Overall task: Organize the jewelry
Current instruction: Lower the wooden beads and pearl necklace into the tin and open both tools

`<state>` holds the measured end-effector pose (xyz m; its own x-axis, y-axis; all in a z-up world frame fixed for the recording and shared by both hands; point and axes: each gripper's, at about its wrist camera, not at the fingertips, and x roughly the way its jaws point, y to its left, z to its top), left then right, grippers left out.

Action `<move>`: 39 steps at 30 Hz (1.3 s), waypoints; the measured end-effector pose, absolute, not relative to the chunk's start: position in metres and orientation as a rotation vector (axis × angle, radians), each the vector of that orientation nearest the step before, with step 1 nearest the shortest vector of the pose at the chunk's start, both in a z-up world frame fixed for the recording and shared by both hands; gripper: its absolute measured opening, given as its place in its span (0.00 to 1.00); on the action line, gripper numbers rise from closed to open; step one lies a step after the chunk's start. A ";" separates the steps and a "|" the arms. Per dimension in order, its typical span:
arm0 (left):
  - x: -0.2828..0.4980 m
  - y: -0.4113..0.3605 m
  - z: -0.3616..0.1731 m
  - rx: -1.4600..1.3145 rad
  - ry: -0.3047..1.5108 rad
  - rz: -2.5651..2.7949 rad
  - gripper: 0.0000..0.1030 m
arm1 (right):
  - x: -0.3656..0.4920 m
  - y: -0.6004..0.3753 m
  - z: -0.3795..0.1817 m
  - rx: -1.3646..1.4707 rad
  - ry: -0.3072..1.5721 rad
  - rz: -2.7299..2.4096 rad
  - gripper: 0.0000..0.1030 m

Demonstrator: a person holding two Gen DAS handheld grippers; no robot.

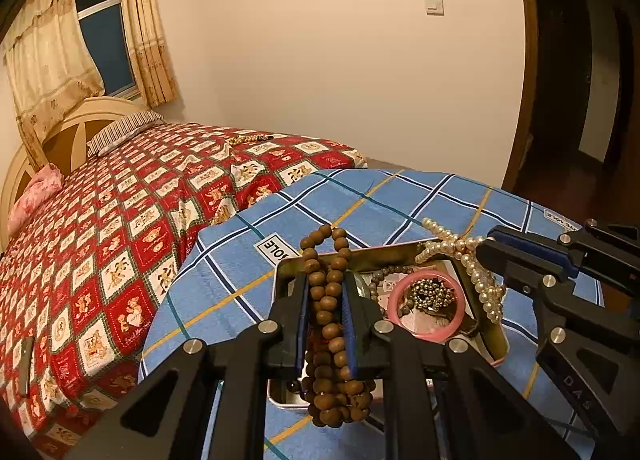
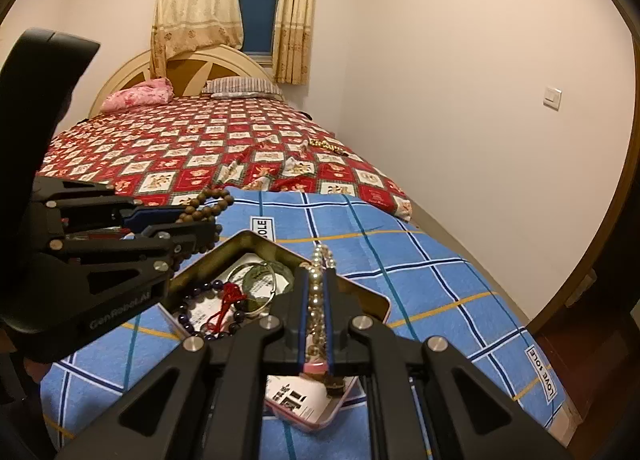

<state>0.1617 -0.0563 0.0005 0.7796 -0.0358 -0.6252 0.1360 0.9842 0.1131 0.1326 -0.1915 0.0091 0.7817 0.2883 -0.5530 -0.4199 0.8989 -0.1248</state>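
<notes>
My left gripper is shut on a strand of brown wooden beads and holds it over the near left corner of an open metal tin. It also shows in the right wrist view. My right gripper is shut on a pearl necklace above the tin's right side; in its own view the pearls run between the fingers. Inside the tin lie a pink bangle, dark metal beads, a purple bead bracelet with a red tassel and a silver bangle.
The tin sits on a blue plaid cloth at the foot of a bed with a red patterned cover. More beads lie far up the bed near the wall. A doorway is at the right.
</notes>
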 end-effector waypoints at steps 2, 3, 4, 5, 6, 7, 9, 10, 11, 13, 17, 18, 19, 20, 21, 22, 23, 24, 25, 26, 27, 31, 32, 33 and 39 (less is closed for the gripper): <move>0.166 -0.056 -0.002 0.156 0.678 -0.091 0.14 | 0.136 -0.192 0.007 -0.253 0.561 0.381 0.08; 0.169 -0.056 -0.003 0.155 0.680 -0.088 0.14 | 0.138 -0.191 0.005 -0.255 0.565 0.378 0.08; 0.170 -0.056 -0.004 0.154 0.682 -0.085 0.14 | 0.140 -0.190 0.004 -0.256 0.569 0.376 0.08; 0.173 -0.055 -0.005 0.153 0.685 -0.083 0.14 | 0.142 -0.190 0.002 -0.256 0.575 0.375 0.08; 0.175 -0.055 -0.006 0.152 0.687 -0.081 0.14 | 0.145 -0.190 -0.001 -0.256 0.581 0.373 0.08; 0.176 -0.055 -0.007 0.153 0.689 -0.079 0.14 | 0.148 -0.189 -0.003 -0.257 0.587 0.371 0.08; 0.180 -0.056 -0.009 0.155 0.695 -0.077 0.14 | 0.153 -0.189 -0.006 -0.257 0.600 0.368 0.08; 0.181 -0.056 -0.010 0.154 0.698 -0.078 0.14 | 0.156 -0.189 -0.008 -0.254 0.606 0.367 0.08; 0.183 -0.056 -0.011 0.154 0.701 -0.078 0.14 | 0.159 -0.190 -0.009 -0.249 0.613 0.365 0.08; 0.186 -0.057 -0.012 0.154 0.705 -0.078 0.14 | 0.164 -0.190 -0.011 -0.243 0.622 0.363 0.08; 0.190 -0.056 -0.015 0.150 0.711 -0.075 0.14 | 0.169 -0.189 -0.014 -0.251 0.628 0.359 0.08; 0.191 -0.057 -0.017 0.148 0.715 -0.075 0.14 | 0.171 -0.189 -0.015 -0.252 0.630 0.359 0.08; 0.192 -0.057 -0.018 0.148 0.718 -0.075 0.14 | 0.172 -0.189 -0.016 -0.253 0.631 0.358 0.08; 0.193 -0.057 -0.020 0.148 0.721 -0.075 0.14 | 0.173 -0.189 -0.017 -0.255 0.633 0.358 0.08; 0.194 -0.057 -0.021 0.150 0.725 -0.074 0.14 | 0.174 -0.188 -0.018 -0.256 0.635 0.357 0.08; 0.195 -0.057 -0.023 0.153 0.728 -0.075 0.14 | 0.174 -0.188 -0.018 -0.258 0.637 0.357 0.08; 0.196 -0.058 -0.024 0.156 0.730 -0.078 0.14 | 0.175 -0.188 -0.020 -0.259 0.638 0.357 0.08; 0.196 -0.058 -0.025 0.160 0.731 -0.080 0.14 | 0.175 -0.187 -0.020 -0.260 0.639 0.356 0.08; 0.197 -0.059 -0.026 0.163 0.732 -0.080 0.14 | 0.176 -0.187 -0.021 -0.260 0.641 0.356 0.08; 0.197 -0.059 -0.026 0.164 0.734 -0.083 0.14 | 0.177 -0.187 -0.022 -0.260 0.642 0.355 0.08; 0.198 -0.060 -0.027 0.166 0.734 -0.084 0.14 | 0.177 -0.187 -0.023 -0.260 0.643 0.354 0.08; 0.200 -0.062 -0.031 0.169 0.745 -0.088 0.14 | 0.181 -0.187 -0.028 -0.261 0.653 0.355 0.08; 0.201 -0.062 -0.033 0.169 0.750 -0.087 0.14 | 0.181 -0.186 -0.029 -0.263 0.656 0.356 0.08; 0.202 -0.062 -0.035 0.170 0.753 -0.086 0.14 | 0.182 -0.186 -0.031 -0.265 0.659 0.358 0.08; 0.206 -0.061 -0.044 0.171 0.775 -0.086 0.14 | 0.184 -0.185 -0.038 -0.266 0.675 0.361 0.08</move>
